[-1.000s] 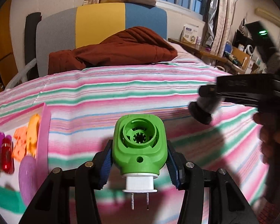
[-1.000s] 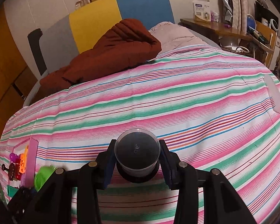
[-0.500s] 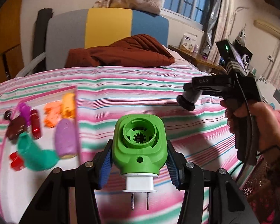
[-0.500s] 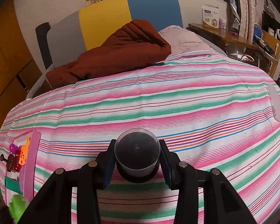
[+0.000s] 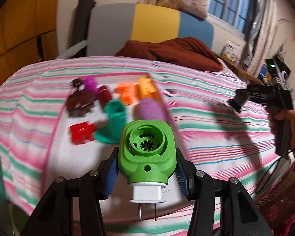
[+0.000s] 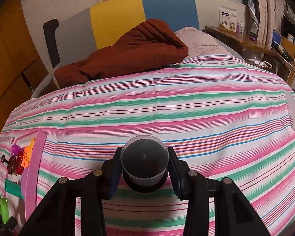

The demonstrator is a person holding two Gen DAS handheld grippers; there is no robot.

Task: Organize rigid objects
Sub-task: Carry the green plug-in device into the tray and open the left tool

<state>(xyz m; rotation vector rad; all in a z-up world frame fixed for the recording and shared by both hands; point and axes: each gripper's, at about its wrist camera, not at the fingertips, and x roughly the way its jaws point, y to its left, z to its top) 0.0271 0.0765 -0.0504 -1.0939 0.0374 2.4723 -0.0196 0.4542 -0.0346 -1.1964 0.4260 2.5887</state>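
1. Green plug-in device [image 5: 147, 153] — a hard plastic housing with a white plug base and two bare metal prongs — sits clamped in the left gripper [image 5: 147, 169], whose blue pads press its two flat sides; it hangs above the near edge of the pink-rimmed tray [image 5: 168, 112] on the striped bedspread [image 6: 167, 106].
2. Handling, as a judgement: it looks light and stiff, so a moderate squeeze should do. The glossy shell may slip if the grip slackens, and the thin prongs are the part most likely to bend if it is set down on them.
3. Best hold: the flat side walls, where the pads already sit — not the white base or the prongs.
4. Its long axis runs along the gripper's line: the round socket end points away from the camera toward the tray, the prongs point back at it.
5. Black jar with a clear lid [image 6: 145, 162] is clamped in the right gripper [image 6: 145, 169], pads on its round wall, lid end away from the camera, over open bedspread well right of the tray. A round smooth wall can twist in the pads.
6. The tray already holds small toys, among them a teal cup [image 5: 114, 118] and a purple cylinder [image 5: 150, 111]; free space lies at its near end.
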